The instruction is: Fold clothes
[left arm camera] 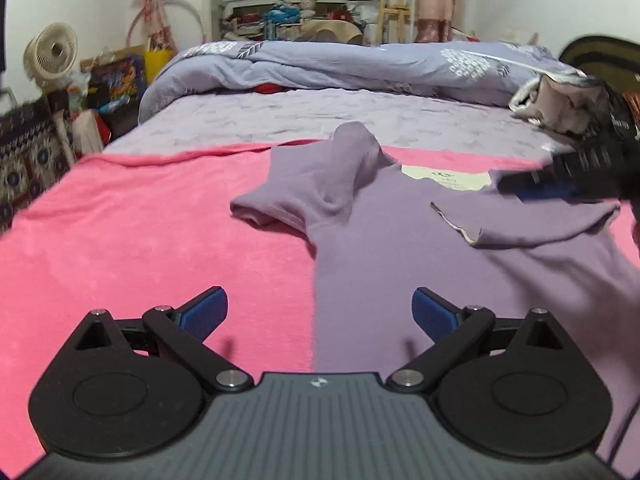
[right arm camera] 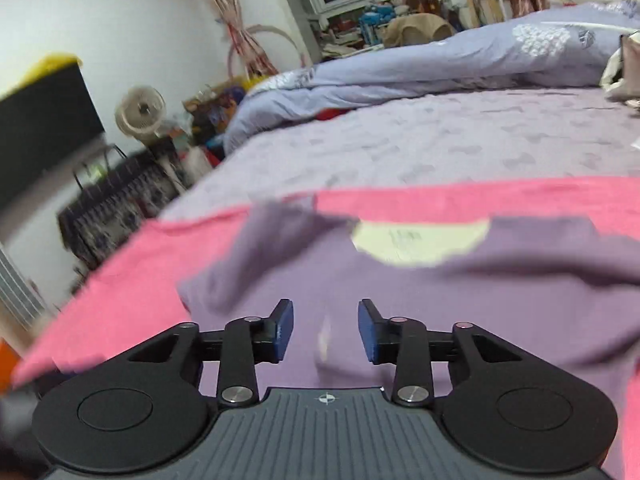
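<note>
Left sleeve (left arm camera: 296,196): folded in, bunched; flatten it first.
Left hand-held gripper (left arm camera: 320,312): jaws wide apart, empty.
Shirt (left arm camera: 400,264): lilac, flat on pink blanket (left arm camera: 140,240) on the bed.
Right hand-held gripper (right arm camera: 326,330): jaws part-way apart, holding nothing, above the shirt.

Purple shirt (right arm camera: 400,300) smeared by blur; right claw (left arm camera: 576,184) blurred, edge-cropped
</note>
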The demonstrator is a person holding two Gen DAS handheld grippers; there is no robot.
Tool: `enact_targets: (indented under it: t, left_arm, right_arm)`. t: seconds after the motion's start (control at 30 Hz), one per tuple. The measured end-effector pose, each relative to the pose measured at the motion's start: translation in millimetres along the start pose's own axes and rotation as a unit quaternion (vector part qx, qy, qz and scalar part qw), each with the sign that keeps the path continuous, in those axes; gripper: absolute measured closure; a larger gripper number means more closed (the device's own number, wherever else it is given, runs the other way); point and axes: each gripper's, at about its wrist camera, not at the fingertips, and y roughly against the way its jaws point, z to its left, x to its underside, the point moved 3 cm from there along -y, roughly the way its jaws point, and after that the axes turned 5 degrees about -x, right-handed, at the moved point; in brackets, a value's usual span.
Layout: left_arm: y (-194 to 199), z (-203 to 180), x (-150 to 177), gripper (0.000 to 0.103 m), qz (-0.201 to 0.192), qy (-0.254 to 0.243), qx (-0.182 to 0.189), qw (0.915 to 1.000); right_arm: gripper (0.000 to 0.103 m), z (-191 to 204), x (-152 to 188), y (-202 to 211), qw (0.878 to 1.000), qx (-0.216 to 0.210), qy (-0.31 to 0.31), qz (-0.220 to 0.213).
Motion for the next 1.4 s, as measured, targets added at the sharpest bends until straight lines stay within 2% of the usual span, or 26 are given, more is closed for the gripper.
enact_targets:
  t: [0.03, 0.07, 0.17, 0.2, 0.27, 0.33, 0.43, 0.47, 0.5, 0.53, 0.6, 0.63, 0.67, 0.7, 0.73, 0.8, 0.87, 0.9, 0.97, 1.1, 1.17, 1.2, 1.3, 1.4]
  left_arm:
    - [-0.1, -4.1, -3.2, 0.004, -0.007, -0.019, 0.001, 0.9998]
    - [-1.0, -9.7, -6.7, 0.004, -0.015, -0.042, 0.001, 0.999]
    - [-13.6, -50.5, -21.6, 0.004, -0.048, -0.141, 0.001, 0.9888]
    - [-18.3, -65.5, -25.1, 0.004, -0.057, -0.172, 0.006, 0.9834]
    - [-27.9, -96.8, -26.7, 0.004, -0.07, -0.231, 0.02, 0.9702]
    - [-37.0, -124.5, -21.7, 0.003, -0.085, -0.31, 0.018, 0.9469]
    - [-49.7, -163.9, -14.4, 0.005, -0.107, -0.419, 0.015, 0.9018]
    - [-50.6, -169.3, -12.6, 0.006, -0.118, -0.439, 0.017, 0.8907]
    - [-51.7, -174.3, -11.7, 0.006, -0.126, -0.457, 0.02, 0.8805]
    - [-53.7, -178.3, -13.3, 0.008, -0.126, -0.469, 0.023, 0.8738]
    - [-59.1, -183.3, -16.4, 0.015, -0.122, -0.486, 0.027, 0.865]
    - [-62.9, -185.0, -17.8, 0.028, -0.118, -0.491, 0.027, 0.8627]
    - [-68.6, -186.2, -18.7, 0.049, -0.112, -0.493, 0.02, 0.8626]
    - [-74.7, -187.2, -17.4, 0.064, -0.105, -0.497, 0.008, 0.8614]
    - [-80.9, -188.3, -12.2, 0.1, -0.101, -0.506, -0.004, 0.8563]
    - [-91.7, -190.4, -2.5, 0.1, -0.096, -0.523, -0.027, 0.8466]
    - [-90.5, -191.3, 3.9, 0.1, -0.115, -0.523, -0.041, 0.8437]
    - [-89.9, -191.2, 5.2, 0.1, -0.122, -0.517, -0.046, 0.8457]
    - [-88.4, -184.5, -6.1, 0.1, -0.123, -0.473, -0.045, 0.8711]
    - [-86.4, -156.9, -42.9, 0.1, -0.14, -0.403, -0.09, 0.8998]
    - [-85.0, -136.1, -66.5, 0.1, -0.136, -0.357, -0.099, 0.9186]
    - [-85.0, -125.6, -75.3, 0.1, -0.135, -0.34, -0.105, 0.9245]
    - [-86.4, -104.0, -87.5, 0.1, -0.132, -0.328, -0.123, 0.9274]
    - [-89.1, -91.8, -87.0, 0.099, -0.122, -0.322, -0.129, 0.93]
  right_arm:
    - [0.048, -3.3, 8.7, 9.2, 1.0, 0.015, 0.009, -0.012]
    - [0.035, -9.6, 15.1, 20.7, 0.999, 0.039, 0.02, -0.029]
    - [0.032, -26.8, 31.7, 44.3, 0.984, 0.155, 0.077, -0.048]
    - [0.032, -33.7, 37.3, 49.7, 0.976, 0.19, 0.091, -0.048]
    - [0.032, -53.4, 50.1, 52.8, 0.967, 0.235, 0.09, -0.034]
    - [0.032, -73.3, 61.6, 53.0, 0.968, 0.245, 0.05, -0.02]
    - [0.031, -92.0, 69.5, 55.0, 0.97, 0.244, -0.006, -0.013]
    - [0.029, -95.7, 71.9, 55.2, 0.969, 0.246, -0.017, -0.012]
    - [0.027, -94.7, 73.5, 55.0, 0.968, 0.249, -0.016, -0.011]
    - [0.027, -93.4, 73.9, 55.0, 0.968, 0.251, -0.013, -0.01]
    - [0.026, -93.1, 72.9, 53.4, 0.967, 0.255, -0.007, -0.007]
    - [0.026, -93.0, 73.0, 53.5, 0.967, 0.255, -0.008, -0.007]
    - [0.026, -91.9, 71.9, 54.6, 0.967, 0.254, -0.01, -0.007]
    - [0.026, -90.8, 70.7, 55.8, 0.967, 0.253, -0.012, -0.007]
    - [0.026, -89.8, 69.4, 56.4, 0.967, 0.253, -0.013, -0.007]
    - [0.025, -88.1, 66.3, 55.8, 0.967, 0.254, -0.014, -0.005]
    - [0.024, -87.0, 65.1, 56.1, 0.967, 0.255, -0.014, -0.004]
    - [0.024, -87.0, 64.9, 56.4, 0.967, 0.255, -0.014, -0.004]
    - [0.023, -88.3, 64.6, 56.7, 0.967, 0.255, -0.017, -0.004]
    - [0.022, -88.8, 63.4, 56.6, 0.966, 0.257, -0.019, -0.003]
    - [0.021, -89.8, 59.4, 57.0, 0.966, 0.257, -0.023, -0.006]
    - [0.021, -90.8, 54.7, 56.9, 0.966, 0.258, -0.026, -0.013]
    - [0.021, -90.3, 35.8, 45.4, 0.963, 0.267, -0.003, -0.025]
    - [0.023, -88.6, 21.9, 16.4, 0.962, 0.27, 0.048, 0.006]
